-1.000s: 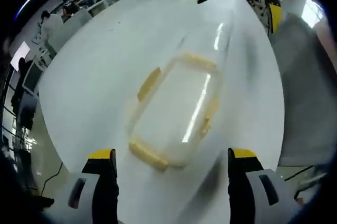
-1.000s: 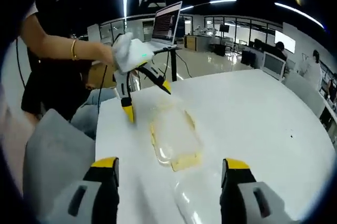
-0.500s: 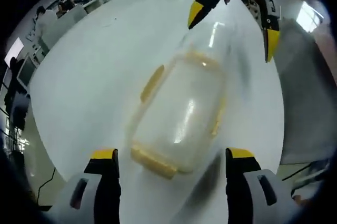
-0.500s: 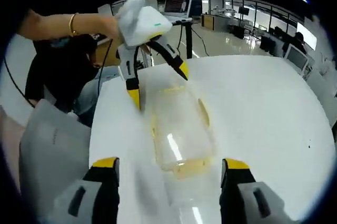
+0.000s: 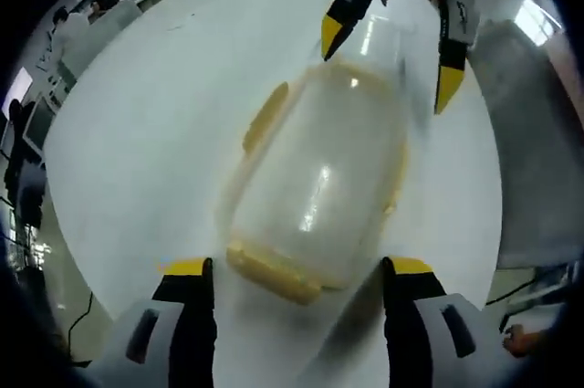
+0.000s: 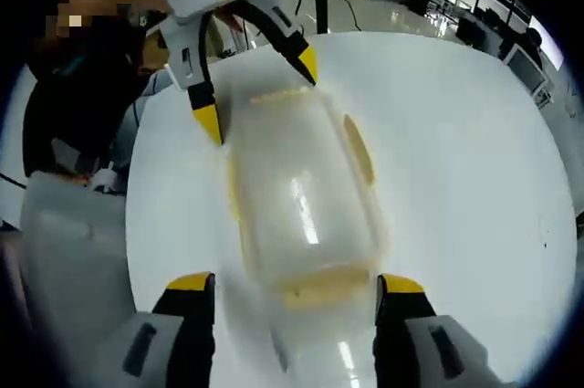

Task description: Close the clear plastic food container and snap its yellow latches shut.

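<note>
Evidently light and thin-walled: the clear rectangular plastic food container [image 5: 315,196] lies flat on the round white bench [image 5: 146,132], lid seated on top, nothing visible inside. Smooth plastic on a glossy top will likely slide under a sideways push, so press down on the yellow latches [image 5: 265,118], not the flexible walls. Left claw [image 5: 297,265], jaws apart, straddles the container's near end latch [image 5: 272,277]. Right claw [image 6: 294,283], also spread wide, straddles the opposite end latch [image 6: 319,295]. Neither touches the container.

The clear plastic container [image 5: 315,192], lid on, lies flat with its yellow latches [image 5: 270,273] flared outward.
</note>
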The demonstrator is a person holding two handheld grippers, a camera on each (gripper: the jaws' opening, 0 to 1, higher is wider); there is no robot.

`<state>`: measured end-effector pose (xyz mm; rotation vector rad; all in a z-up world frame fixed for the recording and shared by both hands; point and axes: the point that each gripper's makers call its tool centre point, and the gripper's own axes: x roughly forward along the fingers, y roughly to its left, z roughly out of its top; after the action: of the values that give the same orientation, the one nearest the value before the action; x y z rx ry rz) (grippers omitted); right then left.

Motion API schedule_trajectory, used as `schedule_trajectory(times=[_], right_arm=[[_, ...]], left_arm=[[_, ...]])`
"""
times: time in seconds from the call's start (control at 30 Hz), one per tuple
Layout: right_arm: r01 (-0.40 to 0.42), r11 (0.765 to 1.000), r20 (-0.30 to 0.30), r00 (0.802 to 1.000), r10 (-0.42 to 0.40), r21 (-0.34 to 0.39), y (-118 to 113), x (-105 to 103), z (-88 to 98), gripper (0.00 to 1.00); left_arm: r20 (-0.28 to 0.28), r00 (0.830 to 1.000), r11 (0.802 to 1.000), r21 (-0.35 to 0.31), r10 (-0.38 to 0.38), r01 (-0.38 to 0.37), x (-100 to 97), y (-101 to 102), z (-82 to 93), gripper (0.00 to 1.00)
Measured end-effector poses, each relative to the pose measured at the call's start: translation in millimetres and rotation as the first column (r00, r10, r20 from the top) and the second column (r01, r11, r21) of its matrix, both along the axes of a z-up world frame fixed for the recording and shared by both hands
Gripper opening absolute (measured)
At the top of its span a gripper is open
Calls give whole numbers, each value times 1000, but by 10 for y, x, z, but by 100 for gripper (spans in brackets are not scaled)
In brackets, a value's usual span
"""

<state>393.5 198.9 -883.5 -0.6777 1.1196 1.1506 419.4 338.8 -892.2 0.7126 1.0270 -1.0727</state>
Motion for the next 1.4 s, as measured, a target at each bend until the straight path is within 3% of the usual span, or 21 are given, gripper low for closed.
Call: schedule_trajectory(times=[0.1,0.13,0.3,0.5,0.73,1.0,1.3,1.4], right_arm=[[-19,999,12,1000,20,-42,-57,7,-76,71],[-35,995,44,998,39,-89,-117,45,-83,70],[-75,987,84,993,88,-140,-145,53,-122,65],[-111,989,77,990,119,-102,-70,19,-111,60],[-172,978,77,980,182,-120,-82,33,-103,38],[-191,975,77,977,201,-117,-89,28,-105,37],[-195,978,89,975,201,-75,-82,23,-96,37],[-208,974,81,973,215,-91,-64,27,-100,37]], left_arm=[[11,1000,1000,-4,-2,2,26,-7,13,76],[12,1000,1000,-7,-3,3,31,-13,15,76],[17,999,999,-22,-27,28,32,-38,15,75],[21,998,998,-30,-62,63,1,-66,22,71],[19,996,996,-28,-85,86,-41,-88,36,66],[15,996,996,-21,-88,88,-54,-68,42,62],[-16,983,982,32,-185,185,-79,-1,48,57],[-22,975,974,58,-220,221,-77,15,41,57]])
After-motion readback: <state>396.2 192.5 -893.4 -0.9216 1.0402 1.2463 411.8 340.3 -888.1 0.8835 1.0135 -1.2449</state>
